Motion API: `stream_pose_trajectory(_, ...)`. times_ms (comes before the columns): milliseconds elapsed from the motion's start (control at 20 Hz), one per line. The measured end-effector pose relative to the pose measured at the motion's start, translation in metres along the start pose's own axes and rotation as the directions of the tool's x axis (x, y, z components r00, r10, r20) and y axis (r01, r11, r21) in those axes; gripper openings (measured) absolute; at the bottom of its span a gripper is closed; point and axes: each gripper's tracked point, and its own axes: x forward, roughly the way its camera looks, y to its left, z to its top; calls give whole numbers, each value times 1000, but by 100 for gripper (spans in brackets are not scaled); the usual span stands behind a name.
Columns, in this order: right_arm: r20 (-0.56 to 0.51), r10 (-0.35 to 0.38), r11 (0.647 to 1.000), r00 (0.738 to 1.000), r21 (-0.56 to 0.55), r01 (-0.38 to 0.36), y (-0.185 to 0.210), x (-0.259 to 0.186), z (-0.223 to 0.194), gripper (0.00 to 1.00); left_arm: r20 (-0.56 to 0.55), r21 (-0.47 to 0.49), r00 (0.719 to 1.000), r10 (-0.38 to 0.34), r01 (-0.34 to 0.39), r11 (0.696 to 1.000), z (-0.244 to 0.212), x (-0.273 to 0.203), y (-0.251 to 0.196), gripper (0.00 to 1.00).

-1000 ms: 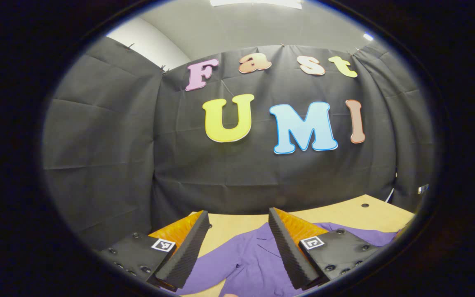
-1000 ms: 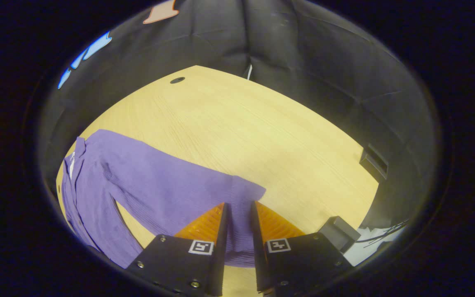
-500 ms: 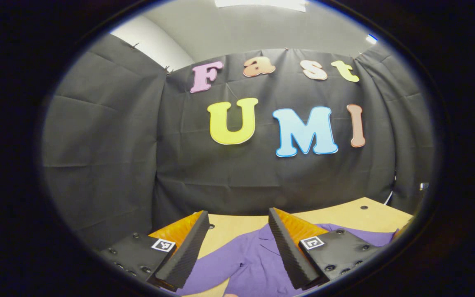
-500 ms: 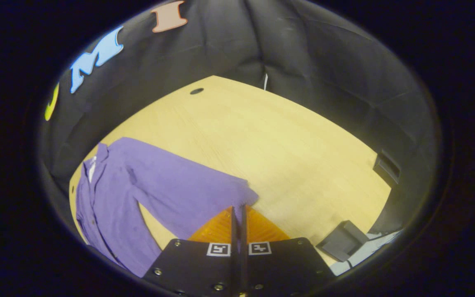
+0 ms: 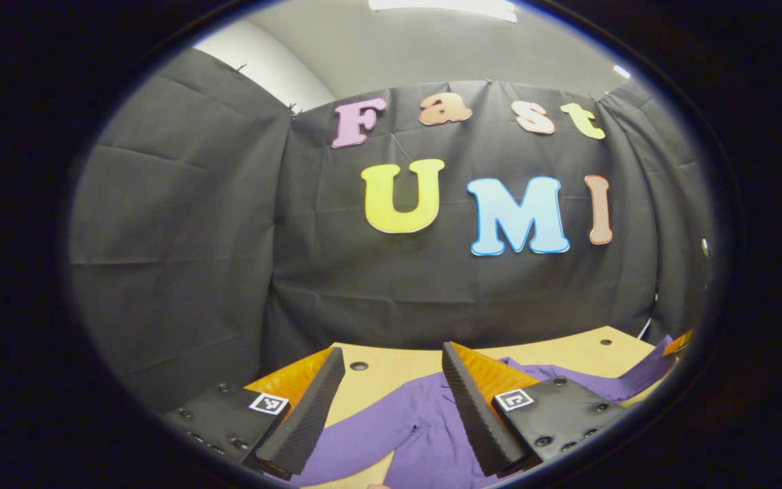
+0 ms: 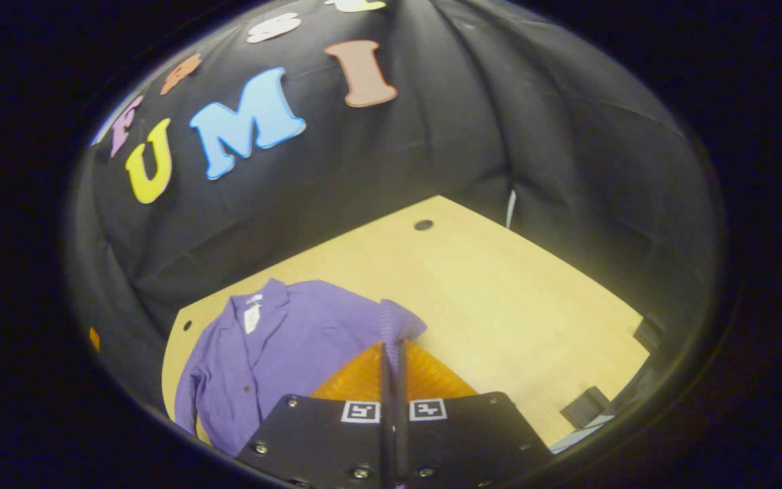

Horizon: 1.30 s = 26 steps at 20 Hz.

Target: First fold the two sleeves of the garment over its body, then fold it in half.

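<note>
A purple button-up garment (image 6: 282,353) lies flat on the wooden table (image 6: 499,292), collar toward the back wall. My right gripper (image 6: 392,346) is shut on the cuff of one sleeve (image 6: 401,322), which is held up off the table, over the garment's edge. In the left gripper view, my left gripper (image 5: 391,353) is open above the garment (image 5: 425,435), with cloth showing between its spread fingers but nothing gripped. The lifted sleeve (image 5: 642,373) rises at the far right, where part of the right gripper (image 5: 677,341) shows.
The table has round cable holes (image 6: 423,225) near the back and bare wood to the right of the garment. Small dark boxes (image 6: 588,406) sit off the table's right edge. Black cloth walls close in the back and sides.
My right gripper closed on the sleeve cuff, then lifted it and carried it toward the garment's body. The left gripper stayed open, shifting only slightly.
</note>
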Motion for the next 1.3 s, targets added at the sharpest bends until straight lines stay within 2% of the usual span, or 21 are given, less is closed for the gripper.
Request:
stream_pose_trajectory(200,38,139,985,990,-105,-134,74,-10,9,1,-23,-34,998,52,-52,998,-10,-6,32,94)
stream_pose_trajectory(300,37,186,972,982,-153,-178,100,-13,5,1,-24,-42,997,76,-77,996,-11,-8,48,95)
stream_pose_trajectory(750,-59,375,879,925,-295,-375,195,-31,-53,1,-32,-32,992,119,-120,992,-21,-12,82,95)
stream_pose_trajectory(1100,-200,442,755,874,-442,-484,252,-35,-125,1,-57,-37,992,116,-118,992,-35,-10,91,95)
stream_pose_trajectory(1200,-230,426,724,875,-493,-482,256,-29,-144,1,-71,-43,990,118,-121,992,-42,-7,95,95)
stream_pose_trajectory(1300,-244,404,717,882,-514,-471,254,-26,-156,2,-94,-49,988,118,-123,991,-51,-6,98,95)
